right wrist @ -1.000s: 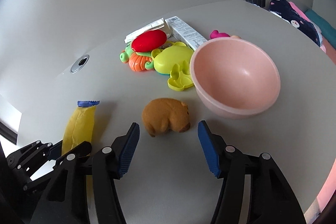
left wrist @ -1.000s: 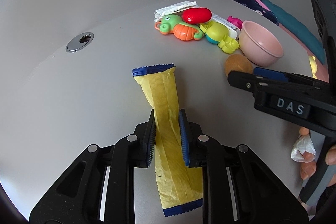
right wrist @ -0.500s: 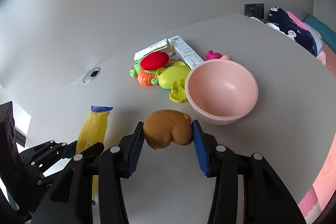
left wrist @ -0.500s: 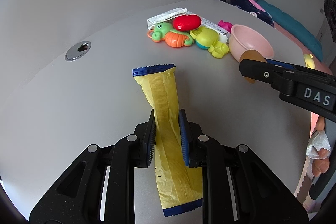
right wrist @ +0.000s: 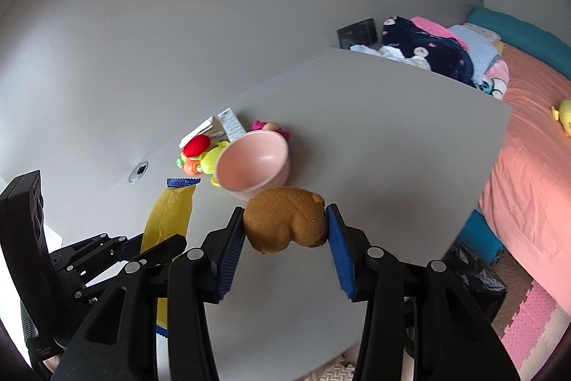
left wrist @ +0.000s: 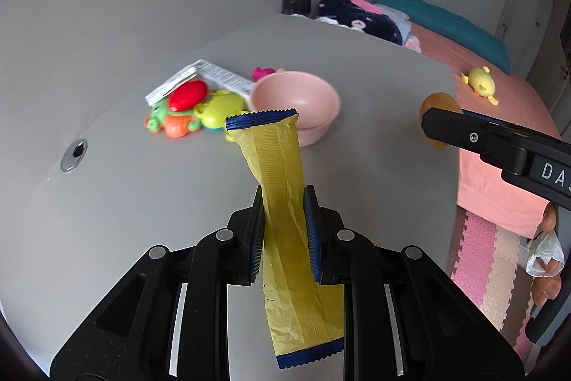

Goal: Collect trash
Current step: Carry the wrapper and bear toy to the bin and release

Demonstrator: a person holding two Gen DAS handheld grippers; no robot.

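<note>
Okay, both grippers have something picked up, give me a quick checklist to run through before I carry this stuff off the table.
1. Left gripper shut on the yellow wrapper: ok, pinched mid-length.
2. Right gripper shut on the brown squishy toy: ok, squeezed between both pads.
3. Both items lifted off the grey table: ok.
4. Wrapper's far end clear of the pink bowl: cannot tell, they overlap in view.
5. Bin location: cannot tell; only a black bag shows beside the table.
6. Toy counts as trash: cannot tell.

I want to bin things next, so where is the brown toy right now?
The brown toy is clamped in the right claw, lifted over the table, just in front of the pink bowl; the left wrist view shows it at far right.
</note>
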